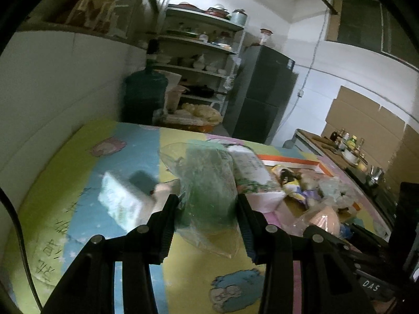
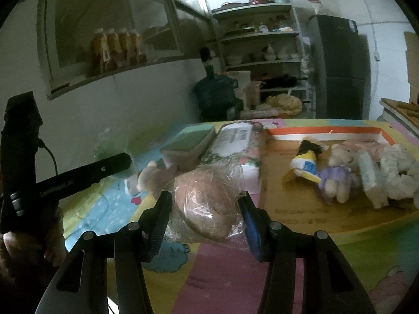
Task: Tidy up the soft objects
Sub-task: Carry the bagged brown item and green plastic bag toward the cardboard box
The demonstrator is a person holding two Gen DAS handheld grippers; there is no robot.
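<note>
My left gripper (image 1: 208,201) is shut on a clear plastic bag with a green soft thing inside (image 1: 207,183), held above the colourful mat (image 1: 78,183). My right gripper (image 2: 205,201) is shut on a clear bag holding a pinkish-brown soft lump (image 2: 207,201), just above the mat (image 2: 235,274). A flat cardboard tray (image 2: 301,204) to the right holds a small doll (image 2: 306,164), a plush rabbit (image 2: 337,175) and white fluffy items (image 2: 398,172). A tissue pack (image 2: 235,141) and a green sponge block (image 2: 188,141) lie behind the lump.
A white-blue tissue pack (image 1: 123,201) with a dark sponge (image 1: 142,180) lies left of the green bag. A water jug (image 1: 145,96), shelves (image 1: 199,52) and a dark fridge (image 1: 262,94) stand beyond the mat. A counter with bottles (image 1: 351,146) is at the right.
</note>
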